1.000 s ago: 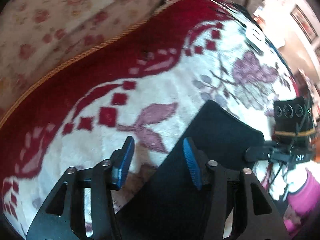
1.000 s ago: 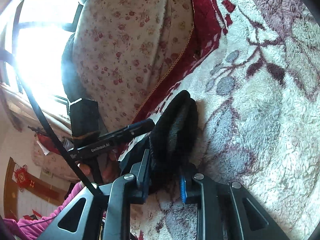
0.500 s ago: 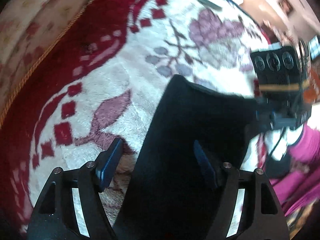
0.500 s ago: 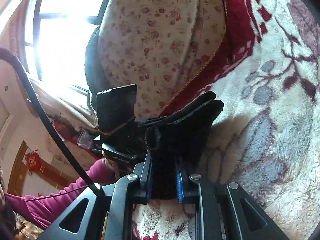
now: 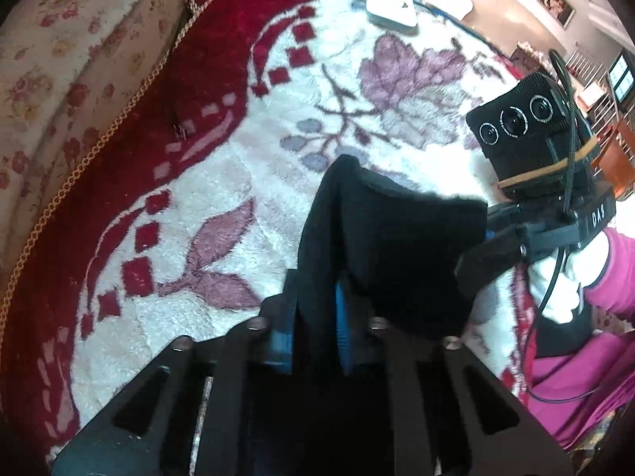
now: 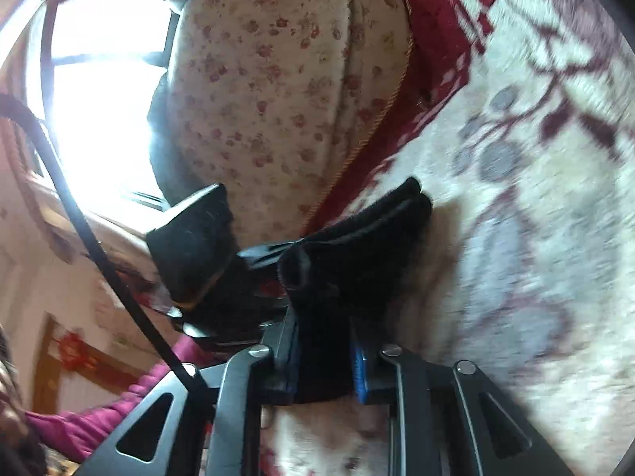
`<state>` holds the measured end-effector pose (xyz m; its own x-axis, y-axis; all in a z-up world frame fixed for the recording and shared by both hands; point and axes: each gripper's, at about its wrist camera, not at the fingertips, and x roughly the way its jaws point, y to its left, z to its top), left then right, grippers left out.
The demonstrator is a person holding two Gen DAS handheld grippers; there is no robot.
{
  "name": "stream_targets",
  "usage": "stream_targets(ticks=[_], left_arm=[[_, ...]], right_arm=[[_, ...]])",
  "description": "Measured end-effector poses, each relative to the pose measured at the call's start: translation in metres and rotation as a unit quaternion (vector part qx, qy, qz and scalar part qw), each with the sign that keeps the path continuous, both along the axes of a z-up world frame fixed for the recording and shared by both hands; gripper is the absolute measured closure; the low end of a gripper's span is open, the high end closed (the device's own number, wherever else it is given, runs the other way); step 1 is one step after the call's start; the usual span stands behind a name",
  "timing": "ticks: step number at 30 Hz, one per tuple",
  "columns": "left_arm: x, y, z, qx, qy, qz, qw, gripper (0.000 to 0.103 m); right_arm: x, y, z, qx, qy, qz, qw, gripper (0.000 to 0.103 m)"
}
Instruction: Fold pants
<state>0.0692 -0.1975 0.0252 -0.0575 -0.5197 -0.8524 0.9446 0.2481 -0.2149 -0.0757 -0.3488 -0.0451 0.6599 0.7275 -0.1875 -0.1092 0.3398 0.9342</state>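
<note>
A second ago the left hand-held gripper (image 5: 315, 317) gaped beside the pants (image 5: 397, 246); now it is closing on their black edge, lifted above the floral blanket (image 5: 238, 182). The right hand-held gripper (image 6: 323, 357) pinches bunched layers. A thin bite could slip. Right of the pants, lettering reads "DAS".

The plush floral blanket (image 5: 246, 182) lies bare to the left of the black pants (image 5: 381, 246) and beyond them, giving open passage there. At the far edge a flat white box (image 5: 391, 10) sits on it, well apart. Along the left, flowered bedding (image 5: 59, 59) rises past the blanket's corded border. On the right, the right gripper (image 5: 488, 234) and a pink sleeve (image 5: 611, 277) crowd the pants' edge.
</note>
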Motion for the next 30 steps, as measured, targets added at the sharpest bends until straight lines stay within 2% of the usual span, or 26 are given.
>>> stream_targets(ticks=[8, 13, 16, 20, 23, 27, 30], left_arm=[[-0.006, 0.043, 0.056, -0.069, -0.012, 0.043, 0.9967, 0.090], [-0.012, 0.098, 0.094, -0.105, -0.026, 0.091, 0.9900, 0.090], [-0.016, 0.136, 0.102, -0.116, -0.030, 0.126, 0.9847, 0.090], [-0.018, 0.190, 0.098, -0.128, -0.016, 0.180, 0.9751, 0.090], [-0.020, 0.228, 0.083, -0.124, -0.003, 0.225, 0.9665, 0.090], [-0.025, 0.280, 0.056, -0.100, 0.012, 0.282, 0.9540, 0.090], [-0.026, 0.319, 0.035, -0.071, 0.033, 0.338, 0.9378, 0.090]], right_arm=[[0.005, 0.028, 0.049, 0.010, -0.065, 0.030, 0.997, 0.085], [0.014, 0.065, 0.088, 0.008, -0.104, 0.076, 0.992, 0.085], [0.020, 0.098, 0.105, 0.002, -0.121, 0.113, 0.986, 0.085], [0.037, 0.145, 0.113, -0.005, -0.123, 0.159, 0.980, 0.085], [0.051, 0.183, 0.106, -0.002, -0.113, 0.197, 0.974, 0.085], [0.065, 0.233, 0.089, -0.004, -0.089, 0.243, 0.966, 0.085], [0.076, 0.274, 0.065, -0.017, -0.061, 0.276, 0.959, 0.085]])
